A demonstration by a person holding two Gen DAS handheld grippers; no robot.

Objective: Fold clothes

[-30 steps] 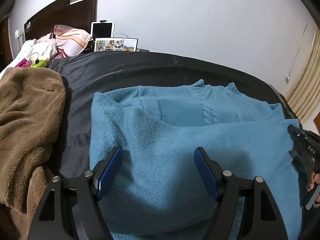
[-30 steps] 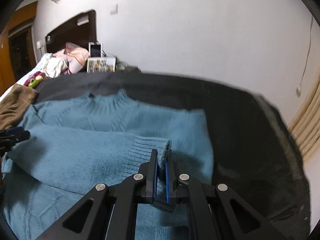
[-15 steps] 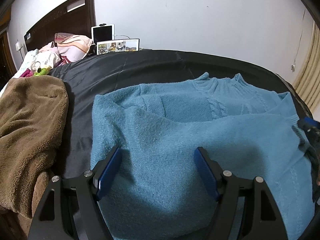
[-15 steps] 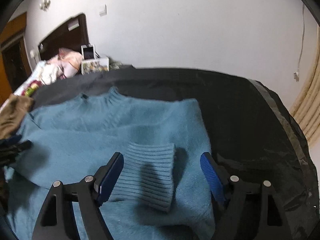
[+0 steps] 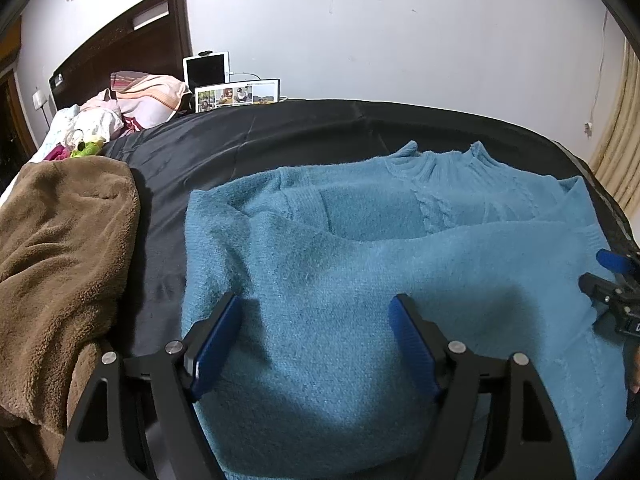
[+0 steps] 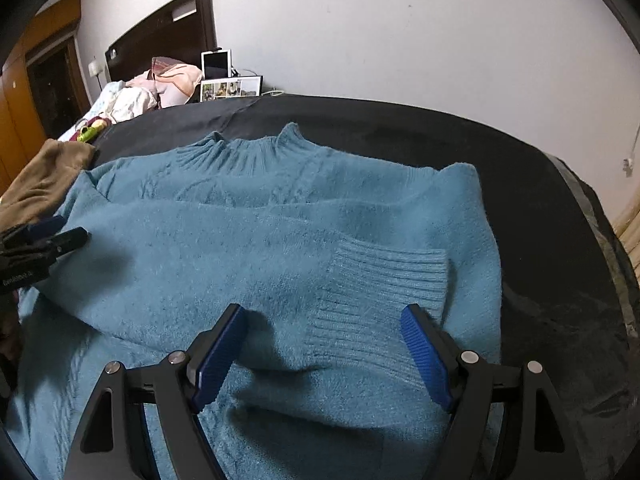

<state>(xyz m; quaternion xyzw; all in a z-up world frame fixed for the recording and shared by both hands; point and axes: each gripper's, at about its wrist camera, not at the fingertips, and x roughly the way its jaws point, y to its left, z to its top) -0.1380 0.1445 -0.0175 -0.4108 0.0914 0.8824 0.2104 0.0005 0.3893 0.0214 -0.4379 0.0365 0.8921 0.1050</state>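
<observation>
A fuzzy blue sweater [image 5: 360, 248] [image 6: 248, 224] lies flat on the black sheet [image 5: 248, 136], its collar toward the wall. One sleeve is folded across the body, and its ribbed cuff [image 6: 384, 276] rests near the sweater's right side. My right gripper [image 6: 324, 336] hovers open just above that cuff, with nothing pinched between its blue pads. Over the sweater's left part my left gripper [image 5: 316, 332] is also open and holds nothing. Each gripper shows at the edge of the other's view: the right gripper [image 5: 612, 280] and the left gripper [image 6: 44, 236].
A brown fleece blanket [image 5: 60, 248] is heaped to the left of the sweater. Pillows and bedding [image 5: 132, 100], a tablet [image 5: 206, 68] and a photo frame [image 5: 238, 94] sit by the dark headboard [image 5: 120, 44]. A curtain [image 5: 620, 152] hangs at the right.
My right gripper let go of the sleeve cuff and opened wide; the cuff now lies flat on the sweater. The right gripper drew slightly back. The left gripper stayed open and in place.
</observation>
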